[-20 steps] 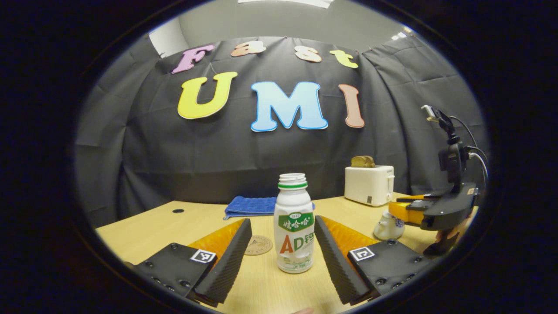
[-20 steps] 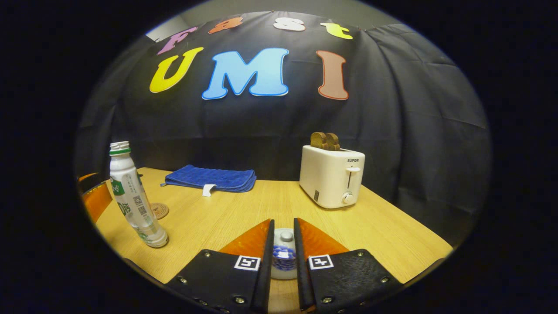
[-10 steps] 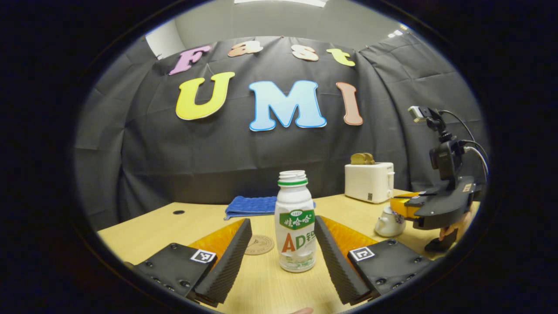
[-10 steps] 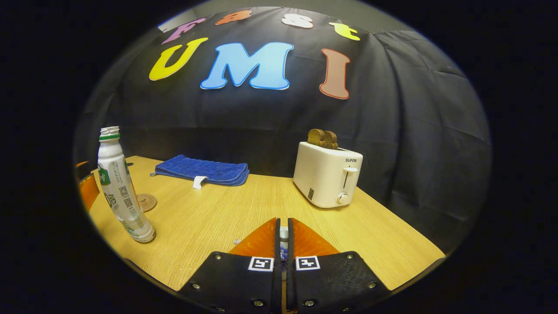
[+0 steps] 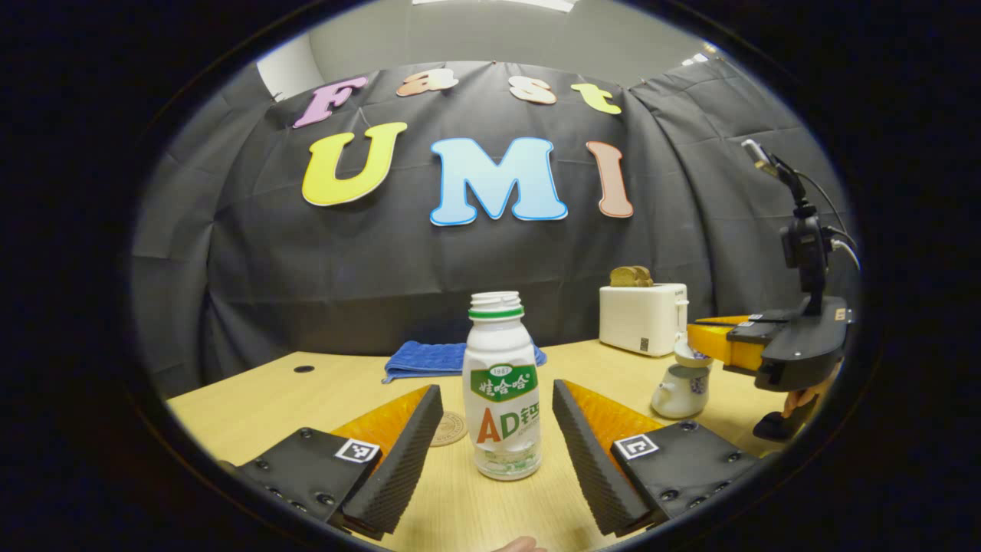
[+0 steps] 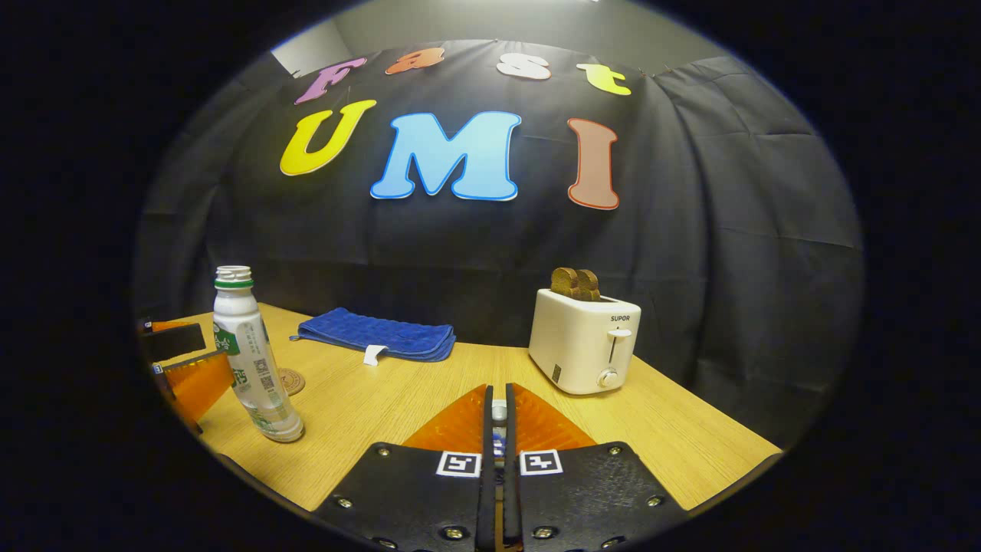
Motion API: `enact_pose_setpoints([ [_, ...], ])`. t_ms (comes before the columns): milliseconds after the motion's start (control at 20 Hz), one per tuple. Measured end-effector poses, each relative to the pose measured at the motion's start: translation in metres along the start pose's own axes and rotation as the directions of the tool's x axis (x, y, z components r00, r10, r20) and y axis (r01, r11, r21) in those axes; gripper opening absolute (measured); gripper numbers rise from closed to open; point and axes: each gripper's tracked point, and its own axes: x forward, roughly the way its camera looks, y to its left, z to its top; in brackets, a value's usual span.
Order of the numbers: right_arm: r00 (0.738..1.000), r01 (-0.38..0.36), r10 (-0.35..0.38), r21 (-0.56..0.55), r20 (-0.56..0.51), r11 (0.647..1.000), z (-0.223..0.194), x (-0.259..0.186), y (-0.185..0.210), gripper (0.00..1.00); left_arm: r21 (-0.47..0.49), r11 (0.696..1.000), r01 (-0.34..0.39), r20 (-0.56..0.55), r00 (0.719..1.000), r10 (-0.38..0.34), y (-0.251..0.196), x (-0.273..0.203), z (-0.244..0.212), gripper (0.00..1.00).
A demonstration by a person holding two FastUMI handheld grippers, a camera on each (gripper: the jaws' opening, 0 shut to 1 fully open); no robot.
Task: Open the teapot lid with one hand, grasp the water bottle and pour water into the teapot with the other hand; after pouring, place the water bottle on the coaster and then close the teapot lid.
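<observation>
An uncapped white bottle (image 5: 502, 387) with a green label stands on the table between the fingers of my left gripper (image 5: 498, 418), which is open and not touching it. A round coaster (image 5: 448, 428) lies just behind it to the left. At the right, a small white and blue teapot (image 5: 676, 392) sits on the table, its lid (image 5: 690, 353) raised a little above it in my right gripper (image 5: 699, 343). In the right gripper view, that gripper (image 6: 499, 418) is shut on the lid's knob (image 6: 499, 412). The bottle (image 6: 253, 360) and coaster (image 6: 291, 381) stand at far left.
A white toaster (image 6: 586, 341) with toast in it stands at the back right of the wooden table (image 6: 398, 399). A folded blue cloth (image 6: 375, 335) lies at the back centre. A hand (image 5: 801, 399) holds the right gripper near the table's right edge.
My right gripper closed fully on the lid's knob and rose, lifting the lid off the teapot. My left gripper stayed open around the bottle with only a slight shift.
</observation>
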Motion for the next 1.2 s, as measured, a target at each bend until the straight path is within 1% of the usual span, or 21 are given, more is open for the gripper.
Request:
enact_pose_setpoints([
  [50,1.000,-0.011,0.011,0.003,0.002,1.000,0.000,-0.001,0.002,0.04,0.004,1.000,-0.002,-0.006,1.000,0.002,-0.001,0.003,-0.002,0.95],
  [100,1.000,-0.022,0.021,0.008,0.006,1.000,0.001,-0.003,0.004,0.04,0.005,1.000,-0.004,-0.018,1.000,0.005,-0.001,0.010,-0.005,1.00],
  [250,0.999,-0.030,0.030,0.008,0.020,1.000,0.004,-0.006,0.004,0.04,0.006,1.000,-0.005,-0.035,0.999,0.005,0.001,0.022,-0.012,1.00],
  [500,0.999,-0.045,0.045,0.016,0.013,0.999,0.001,-0.007,0.007,0.04,-0.003,1.000,0.007,-0.069,0.998,-0.008,0.001,0.040,-0.023,1.00],
  [600,0.999,-0.046,0.046,0.014,0.014,0.999,0.001,-0.008,0.007,0.04,0.001,1.000,0.018,-0.083,0.996,-0.018,0.000,0.050,-0.028,1.00],
  [700,0.999,-0.047,0.047,0.014,0.015,0.999,0.002,-0.008,0.006,0.04,-0.013,0.999,0.043,-0.090,0.995,-0.044,-0.006,0.056,-0.029,1.00],
  [800,0.999,-0.047,0.047,0.015,0.017,0.999,0.001,-0.008,0.005,0.04,-0.025,0.998,0.053,-0.095,0.994,-0.055,-0.005,0.054,-0.029,0.85],
  [950,0.998,-0.050,0.049,0.015,0.032,0.999,0.006,-0.011,0.005,0.04,-0.019,0.998,0.053,-0.100,0.993,-0.055,-0.005,0.051,-0.028,0.81],
  [1000,0.998,-0.049,0.048,0.013,0.039,0.999,0.010,-0.015,0.004,0.04,-0.011,0.998,0.055,-0.102,0.993,-0.055,-0.006,0.050,-0.028,0.76],
  [1050,0.998,-0.050,0.049,0.012,0.046,0.999,0.012,-0.022,0.004,0.04,0.002,0.998,0.058,-0.102,0.993,-0.058,-0.008,0.049,-0.026,0.80],
  [1200,0.996,-0.069,0.068,0.018,0.060,0.997,0.017,-0.049,0.002,0.04,0.044,0.997,0.066,-0.074,0.995,-0.063,-0.015,0.049,-0.014,0.79],
])
